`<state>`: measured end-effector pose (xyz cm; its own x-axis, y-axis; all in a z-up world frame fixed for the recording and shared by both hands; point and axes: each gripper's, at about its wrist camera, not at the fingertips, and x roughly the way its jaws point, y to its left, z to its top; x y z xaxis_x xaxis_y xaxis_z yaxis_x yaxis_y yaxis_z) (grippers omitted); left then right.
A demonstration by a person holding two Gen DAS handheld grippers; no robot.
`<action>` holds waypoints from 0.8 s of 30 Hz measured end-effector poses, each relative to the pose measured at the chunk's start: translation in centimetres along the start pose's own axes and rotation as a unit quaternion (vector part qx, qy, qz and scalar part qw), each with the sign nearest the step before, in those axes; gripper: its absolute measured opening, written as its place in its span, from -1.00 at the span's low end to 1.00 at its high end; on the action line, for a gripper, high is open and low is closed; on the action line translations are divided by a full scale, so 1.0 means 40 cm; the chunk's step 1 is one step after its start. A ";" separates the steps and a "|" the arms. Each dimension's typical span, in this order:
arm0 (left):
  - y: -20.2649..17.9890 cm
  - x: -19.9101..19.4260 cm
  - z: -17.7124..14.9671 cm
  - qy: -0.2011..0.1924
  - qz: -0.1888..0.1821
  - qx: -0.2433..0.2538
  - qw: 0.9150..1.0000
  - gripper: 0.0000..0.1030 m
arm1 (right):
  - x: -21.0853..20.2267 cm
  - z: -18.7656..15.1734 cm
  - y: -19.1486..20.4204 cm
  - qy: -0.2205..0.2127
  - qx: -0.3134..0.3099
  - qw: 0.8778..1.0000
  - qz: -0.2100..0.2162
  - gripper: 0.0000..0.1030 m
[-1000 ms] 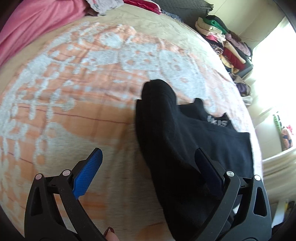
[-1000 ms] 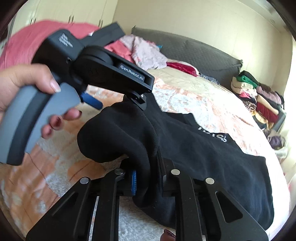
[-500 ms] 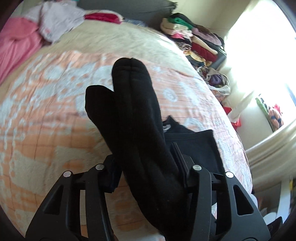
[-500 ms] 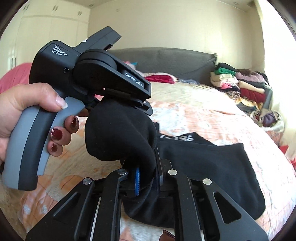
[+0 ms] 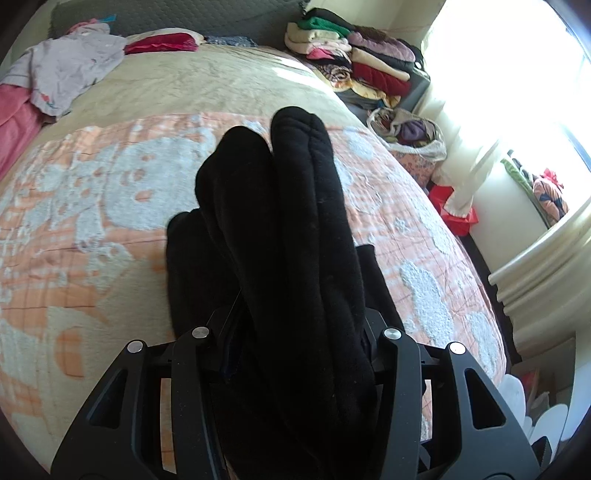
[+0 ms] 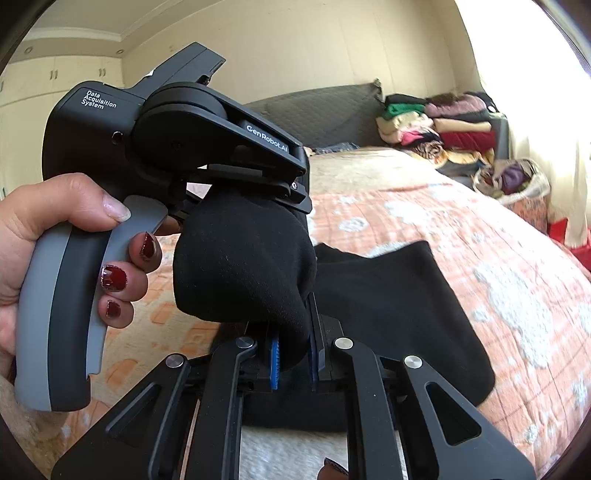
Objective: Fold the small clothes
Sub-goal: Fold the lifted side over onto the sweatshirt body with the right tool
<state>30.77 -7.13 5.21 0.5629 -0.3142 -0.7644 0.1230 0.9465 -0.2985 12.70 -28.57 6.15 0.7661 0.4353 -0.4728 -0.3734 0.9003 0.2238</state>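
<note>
Left wrist view looks down over a wide bed (image 5: pixel 229 85) covered by an orange-and-white patterned blanket (image 5: pixel 92 206), with a plain beige cover beyond it toward a dark grey headboard (image 5: pixel 177 18). At the far left corner lies a loose heap of pale and pink laundry (image 5: pixel 62 70), and a red item (image 5: pixel 162 41) sits by the headboard. Beside the bed on the right stands a tall stack of folded clothes (image 5: pixel 354 62), with a white mesh bag of garments (image 5: pixel 410 134) just in front of it; bright light pours through a curtained window (image 5: pixel 509 81) at the right edge.

The left gripper (image 5: pixel 295 350) is clamped on a thick bunched fold of the black garment (image 5: pixel 288 229), which rises between its jaws and hides the pads.

Right wrist view shows the same black garment partly spread flat on the blanket and partly lifted. The right gripper (image 6: pixel 293 358) pinches a gathered fold of it tightly between its blue pads (image 6: pixel 274 363). A hand (image 6: pixel 55 229) with dark red nails grips the grey handle of the left gripper, seen from the side above the cloth. Cream walls and pale wardrobe doors (image 6: pixel 55 81) fill the background
</note>
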 end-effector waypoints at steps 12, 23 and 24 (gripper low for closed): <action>-0.105 0.117 -0.024 0.036 0.021 0.030 0.999 -0.24 | -0.001 -0.054 -0.114 0.031 0.087 0.996 0.007 -0.80; -0.145 0.136 -0.046 0.041 -0.048 0.031 0.998 0.32 | 0.005 -0.112 -0.251 0.057 0.220 0.973 0.034 -0.79; -0.136 0.123 -0.047 0.030 -0.051 0.026 0.998 0.32 | 0.005 -0.119 -0.262 0.060 0.234 0.970 0.040 -0.76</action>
<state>31.35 -13.96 1.98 0.4951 -0.4119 -0.7650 0.2209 0.9112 -0.3476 14.29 -37.96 -0.34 0.6685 0.5245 -0.5272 -0.1292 0.7800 0.6123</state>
